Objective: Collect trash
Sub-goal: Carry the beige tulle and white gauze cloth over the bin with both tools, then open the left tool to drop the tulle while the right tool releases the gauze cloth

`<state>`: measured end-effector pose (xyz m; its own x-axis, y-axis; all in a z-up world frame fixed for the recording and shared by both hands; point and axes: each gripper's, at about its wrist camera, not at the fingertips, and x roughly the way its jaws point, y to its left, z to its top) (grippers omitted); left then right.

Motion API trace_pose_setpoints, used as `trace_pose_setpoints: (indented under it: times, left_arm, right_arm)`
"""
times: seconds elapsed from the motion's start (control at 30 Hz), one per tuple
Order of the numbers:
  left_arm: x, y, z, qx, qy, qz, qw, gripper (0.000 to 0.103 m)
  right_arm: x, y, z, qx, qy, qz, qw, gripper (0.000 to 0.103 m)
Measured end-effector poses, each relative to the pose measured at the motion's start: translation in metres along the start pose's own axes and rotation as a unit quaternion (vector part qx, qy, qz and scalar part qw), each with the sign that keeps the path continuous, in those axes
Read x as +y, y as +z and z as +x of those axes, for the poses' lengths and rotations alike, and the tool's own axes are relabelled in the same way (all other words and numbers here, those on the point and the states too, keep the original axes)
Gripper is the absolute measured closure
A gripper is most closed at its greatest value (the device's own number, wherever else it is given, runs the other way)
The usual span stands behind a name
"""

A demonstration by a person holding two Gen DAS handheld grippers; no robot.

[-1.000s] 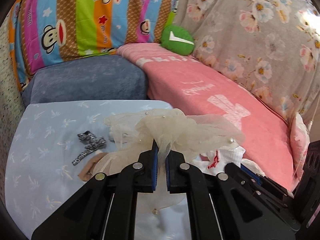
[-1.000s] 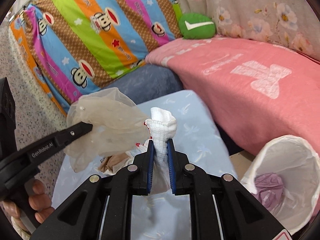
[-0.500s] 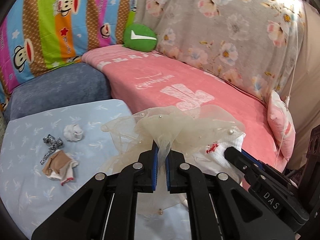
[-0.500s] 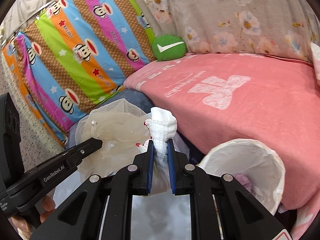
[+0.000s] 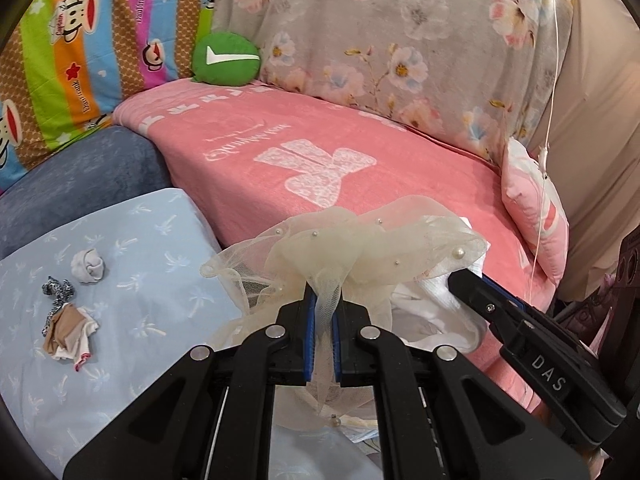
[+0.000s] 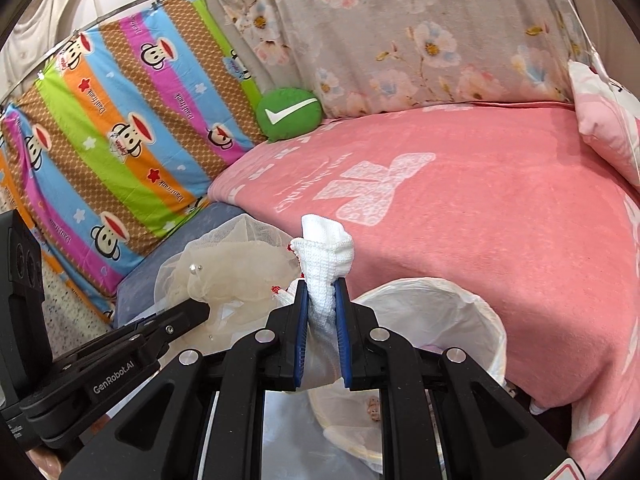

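My left gripper is shut on a cream tulle piece with small pearls, held in the air. My right gripper is shut on a white knitted cloth, held above the rim of a bin lined with a white bag. The tulle and the left gripper's fingers show at the left of the right wrist view. The right gripper's fingers show at the right of the left wrist view.
On the light blue cushion lie a grey-white wad, a black-and-white strip and a tan and white cloth. A pink blanket, a green round pillow and striped monkey fabric lie behind.
Both grippers have swung right, away from the blue cushion, with their loads. The lined bin has come under the right gripper, and the cushion's scraps have slid to the left of view.
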<state>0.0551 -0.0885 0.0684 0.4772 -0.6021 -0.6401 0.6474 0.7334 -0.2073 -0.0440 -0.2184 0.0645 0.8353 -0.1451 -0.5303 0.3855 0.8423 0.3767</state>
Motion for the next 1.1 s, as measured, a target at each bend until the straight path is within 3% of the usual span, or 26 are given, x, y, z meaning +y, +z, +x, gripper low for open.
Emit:
trace_pose_setpoints:
  times: [0.3,0.4,0.43,0.47,0.73,1.1]
  left_arm:
    - [-0.019,-0.003,0.021,0.022,-0.01,0.002,0.9997,0.093]
    - [-0.022,-0.004,0.025,0.024,-0.009,-0.005,0.9996,0.058]
    - [-0.022,-0.004,0.024,0.017,-0.005,-0.008,0.9998,0.041]
    - [-0.022,-0.004,0.022,0.008,-0.001,-0.01,0.9999,0.033]
    - [-0.02,-0.001,0.023,0.003,0.012,-0.014,0.9998,0.03]
    - [-0.016,-0.004,0.025,0.005,0.023,-0.017,0.9996,0.03]
  right_arm:
    - [-0.023,0.001,-0.002,-0.002,-0.016,0.018,1.0,0.09]
    - [-0.029,0.0,-0.003,-0.002,-0.02,0.022,1.0,0.09]
    - [-0.03,0.0,-0.002,-0.002,-0.021,0.023,1.0,0.09]
    - [-0.032,0.0,-0.002,-0.002,-0.021,0.023,1.0,0.09]
    - [-0.032,0.001,0.004,0.004,-0.018,0.024,1.0,0.088]
    - [-0.027,0.001,0.008,0.005,-0.013,0.024,1.0,0.077]
